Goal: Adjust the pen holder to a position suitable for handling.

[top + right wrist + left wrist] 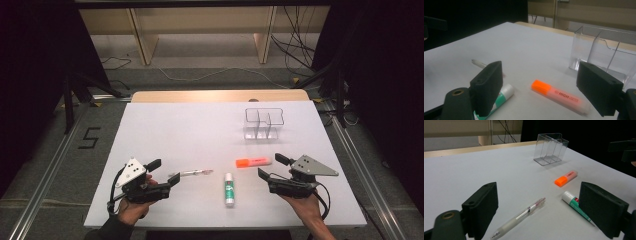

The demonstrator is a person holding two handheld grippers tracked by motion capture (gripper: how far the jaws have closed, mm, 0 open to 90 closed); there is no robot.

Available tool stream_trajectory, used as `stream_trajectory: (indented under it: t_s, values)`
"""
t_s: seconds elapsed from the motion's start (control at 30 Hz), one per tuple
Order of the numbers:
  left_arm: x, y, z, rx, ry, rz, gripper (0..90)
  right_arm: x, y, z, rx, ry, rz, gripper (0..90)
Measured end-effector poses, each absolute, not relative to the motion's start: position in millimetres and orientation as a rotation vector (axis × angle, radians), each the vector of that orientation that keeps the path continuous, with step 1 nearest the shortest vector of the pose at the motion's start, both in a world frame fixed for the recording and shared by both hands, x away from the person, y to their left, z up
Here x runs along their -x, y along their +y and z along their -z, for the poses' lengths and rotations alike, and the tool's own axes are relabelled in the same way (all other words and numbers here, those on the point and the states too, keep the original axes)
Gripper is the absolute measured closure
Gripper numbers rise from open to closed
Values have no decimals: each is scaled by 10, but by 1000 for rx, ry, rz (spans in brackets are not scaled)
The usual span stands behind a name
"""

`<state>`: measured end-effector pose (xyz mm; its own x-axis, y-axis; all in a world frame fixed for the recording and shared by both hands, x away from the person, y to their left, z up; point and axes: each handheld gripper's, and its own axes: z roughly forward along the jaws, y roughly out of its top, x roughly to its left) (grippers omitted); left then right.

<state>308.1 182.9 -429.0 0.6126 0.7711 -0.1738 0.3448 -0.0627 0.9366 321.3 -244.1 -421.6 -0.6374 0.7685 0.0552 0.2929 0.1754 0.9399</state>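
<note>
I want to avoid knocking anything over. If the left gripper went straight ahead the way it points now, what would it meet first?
Most likely the clear pen: it lies on the table between the open jaws of the left gripper, just ahead. The glue stick lies off to the side, though depth is hard to judge.

Clear pen (520,216) flat on table; orange highlighter (559,96) flat (cap on); both untouched, well apart.

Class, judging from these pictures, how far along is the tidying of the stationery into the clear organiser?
Nothing looks done: the clear organiser stands empty. Nothing is in hand: the left gripper and right gripper are open beside the items. Left to do: the pen, glue stick and orange highlighter all lie on the table.
</note>
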Motion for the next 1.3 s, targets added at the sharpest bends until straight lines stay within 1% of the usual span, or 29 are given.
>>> stream_trajectory:
  t_s: [0.53,1.3]
  values:
    - [-3083,1832,4291,-1659,942,-456,157,-3318,-2517,4202,-1029,2002,-1436,229]
    - [-3090,1832,4298,-1650,951,-456,157,-3912,-2757,4191,-1141,1947,-1334,262]
